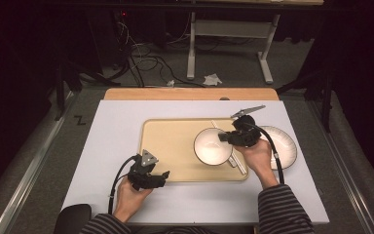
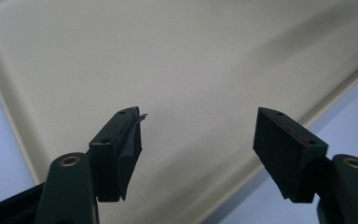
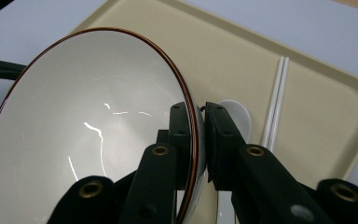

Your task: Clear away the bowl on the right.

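White ceramic bowl with a dark red rim (image 1: 213,146), centre-right of the frame on the beige plastic tray (image 1: 175,146), its rim pinched by the right gripper (image 1: 226,138). White chopsticks (image 3: 275,107) lie beside it. Left gripper (image 1: 163,175), jaws spread, lower left.

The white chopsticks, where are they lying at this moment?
In the right gripper view the white chopsticks lie together on the beige tray, just right of the white spoon and the bowl that the right gripper grips by its rim.
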`<state>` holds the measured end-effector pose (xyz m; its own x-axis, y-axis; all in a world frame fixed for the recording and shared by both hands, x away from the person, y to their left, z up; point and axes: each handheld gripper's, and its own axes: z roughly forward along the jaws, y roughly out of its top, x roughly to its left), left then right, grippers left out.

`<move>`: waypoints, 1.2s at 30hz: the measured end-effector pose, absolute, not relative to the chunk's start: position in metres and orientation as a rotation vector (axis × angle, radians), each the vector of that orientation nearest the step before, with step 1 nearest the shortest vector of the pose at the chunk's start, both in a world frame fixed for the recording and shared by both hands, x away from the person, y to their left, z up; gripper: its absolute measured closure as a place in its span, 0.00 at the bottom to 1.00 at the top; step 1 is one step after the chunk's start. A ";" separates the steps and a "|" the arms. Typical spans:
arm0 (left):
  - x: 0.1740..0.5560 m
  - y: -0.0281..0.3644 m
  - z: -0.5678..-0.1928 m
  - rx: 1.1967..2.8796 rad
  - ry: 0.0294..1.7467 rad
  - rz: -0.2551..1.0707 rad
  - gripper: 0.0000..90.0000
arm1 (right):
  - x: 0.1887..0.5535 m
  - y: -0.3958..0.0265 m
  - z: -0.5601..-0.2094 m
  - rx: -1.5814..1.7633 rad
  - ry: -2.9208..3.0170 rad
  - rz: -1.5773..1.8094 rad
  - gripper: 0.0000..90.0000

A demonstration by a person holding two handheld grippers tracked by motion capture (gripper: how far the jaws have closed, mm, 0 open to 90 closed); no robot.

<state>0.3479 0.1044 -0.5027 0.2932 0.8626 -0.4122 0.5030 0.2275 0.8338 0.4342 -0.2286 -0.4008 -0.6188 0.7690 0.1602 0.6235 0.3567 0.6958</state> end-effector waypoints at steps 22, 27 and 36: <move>0.349 0.103 -0.507 1.465 1.355 0.390 0.37 | 0.471 -0.154 -0.415 1.210 2.567 0.995 0.93; 0.348 0.102 -0.509 1.483 1.354 0.379 0.37 | 0.484 -0.151 -0.423 1.259 2.562 0.965 0.93; 0.347 0.100 -0.510 1.499 1.345 0.372 0.37 | 0.498 -0.139 -0.434 1.292 2.564 0.918 0.93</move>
<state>0.3467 0.0999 -0.5104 0.3222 0.8629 -0.3894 0.5406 0.1700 0.8239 0.4982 -0.1386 -0.4339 -0.6262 0.7646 0.1523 0.6875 0.4494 0.5705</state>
